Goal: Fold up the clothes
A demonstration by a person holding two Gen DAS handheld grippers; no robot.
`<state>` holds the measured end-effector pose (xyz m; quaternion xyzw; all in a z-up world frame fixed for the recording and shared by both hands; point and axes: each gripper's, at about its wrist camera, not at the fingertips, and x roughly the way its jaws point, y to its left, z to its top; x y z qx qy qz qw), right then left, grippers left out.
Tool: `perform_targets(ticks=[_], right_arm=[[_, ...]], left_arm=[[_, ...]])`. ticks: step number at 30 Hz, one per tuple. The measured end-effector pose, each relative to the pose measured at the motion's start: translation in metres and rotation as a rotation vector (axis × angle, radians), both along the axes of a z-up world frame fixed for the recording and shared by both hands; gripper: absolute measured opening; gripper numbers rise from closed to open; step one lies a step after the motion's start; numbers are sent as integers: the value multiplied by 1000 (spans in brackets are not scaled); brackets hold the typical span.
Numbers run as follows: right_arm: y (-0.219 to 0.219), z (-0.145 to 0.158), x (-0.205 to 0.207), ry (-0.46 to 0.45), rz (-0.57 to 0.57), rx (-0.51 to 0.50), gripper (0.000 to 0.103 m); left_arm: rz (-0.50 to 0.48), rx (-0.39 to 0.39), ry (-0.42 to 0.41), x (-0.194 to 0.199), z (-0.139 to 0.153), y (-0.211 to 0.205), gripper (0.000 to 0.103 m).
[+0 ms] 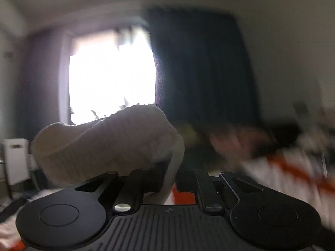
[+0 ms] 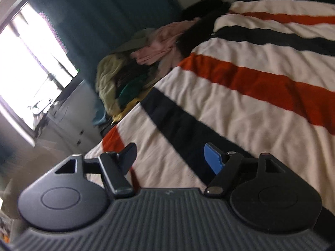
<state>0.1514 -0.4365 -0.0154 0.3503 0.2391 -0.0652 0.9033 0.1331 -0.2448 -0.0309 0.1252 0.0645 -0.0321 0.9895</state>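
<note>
So the left gripper [image 1: 165, 179] is clamped nearly all the way down on a bunched-up cream knit garment [image 1: 108, 144], looks like a ribbed sweater or similar. It's lifted up in front of the camera, with a strip of it trailing down between the fingers toward the bed. The view is pretty blurry, so I can't tell exactly which part of the garment is pinched.

The right gripper [image 2: 169, 159] is standing wide open with nothing in it, hovering over the striped bedspread [image 2: 251, 115] (white with orange and dark bands).

Further out, there's a heap of unfolded clothes [image 2: 134, 62] piled along the far edge of the bed near the window [image 2: 31, 62]: something yellowish-green, something pink, something dark, all jumbled.

Progress-wise, I'd say this one is barely started. The cream piece is in the air, not spread out or folded, and I don't see any neat folded stack anywhere in either view. My guess is it needs laying flat on the bedspread first, then the whole pile is still waiting.
</note>
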Motion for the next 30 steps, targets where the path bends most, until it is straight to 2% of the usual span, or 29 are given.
perform_targets(ticks=[2, 4, 9, 11, 14, 18, 22, 25, 26, 28, 30], right_arm=[[-2, -5, 2, 5, 4, 6, 74], [-2, -11, 7, 15, 19, 5, 74], [3, -21, 19, 37, 58, 36, 74], [6, -20, 19, 34, 80, 44, 74], [9, -22, 18, 28, 122, 89, 74], [19, -28, 19, 36, 212, 188, 74], [34, -31, 24, 37, 346, 309, 74], [41, -29, 37, 52, 401, 358, 74], [43, -29, 41, 53, 406, 365, 74], [48, -30, 50, 54, 420, 374, 74], [55, -35, 58, 64, 441, 374, 74]], left_arm=[[-44, 27, 98, 9, -26, -11, 11], [-63, 52, 94, 10, -39, -14, 13], [-130, 62, 141, 12, -32, 2, 25], [-121, 77, 151, 7, -28, 21, 60], [-109, 137, 166, -6, -22, 43, 80], [-60, 291, 184, -36, -21, 83, 86], [32, 355, 247, -61, -26, 140, 89], [116, 331, 296, -71, -23, 167, 90], [134, 305, 312, -72, -21, 175, 94], [158, 252, 339, -72, -20, 189, 95], [173, 236, 353, -67, -21, 198, 96]])
